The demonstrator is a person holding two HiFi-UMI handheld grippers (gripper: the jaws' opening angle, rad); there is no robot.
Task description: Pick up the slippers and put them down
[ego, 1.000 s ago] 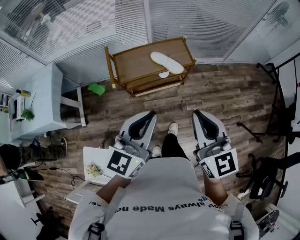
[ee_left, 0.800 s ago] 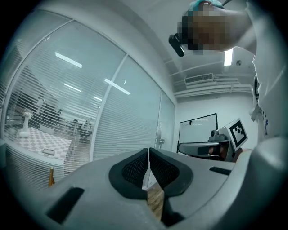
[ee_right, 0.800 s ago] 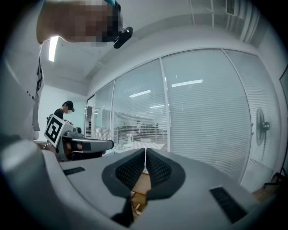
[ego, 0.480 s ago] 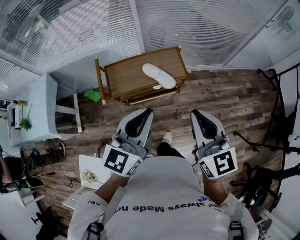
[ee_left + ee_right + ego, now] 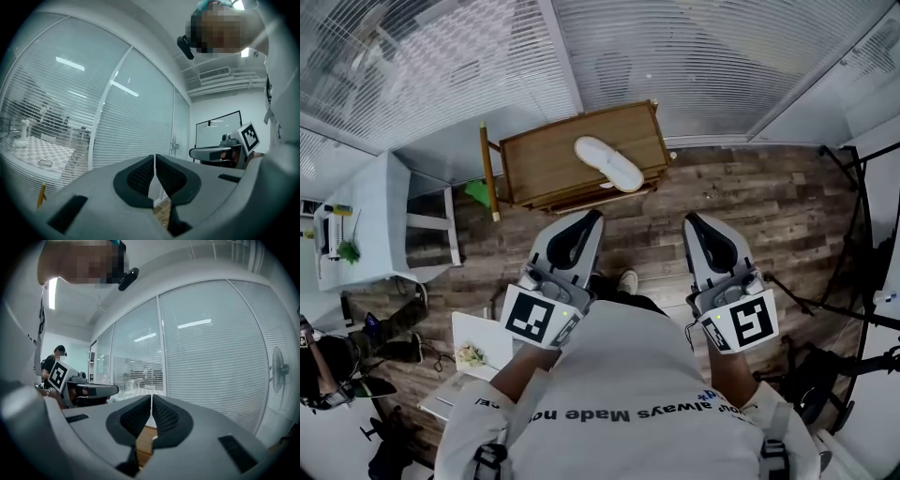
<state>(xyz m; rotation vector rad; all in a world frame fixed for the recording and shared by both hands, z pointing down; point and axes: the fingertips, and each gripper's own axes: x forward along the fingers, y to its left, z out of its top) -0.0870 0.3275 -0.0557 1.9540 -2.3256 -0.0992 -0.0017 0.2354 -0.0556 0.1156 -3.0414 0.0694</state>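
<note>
On the wooden rack point(image 5: 546, 157), white slipper point(image 5: 607, 163), well beyond left gripper point(image 5: 592, 216) and right gripper point(image 5: 693, 220), jaws together.

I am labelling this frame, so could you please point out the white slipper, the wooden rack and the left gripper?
white slipper point(image 5: 608, 163), head view, middle of its upper face.
wooden rack point(image 5: 542, 156), head view, bare top board left of the slipper.
left gripper point(image 5: 593, 217), head view, tip of its shut fingers.

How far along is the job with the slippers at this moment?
Nothing looks done yet. The white slipper lies on the wooden rack, untouched. The left tool and right tool are shut and empty, short of the rack. Left to do: reach it, grasp the slipper, lift it, put it down.
</note>
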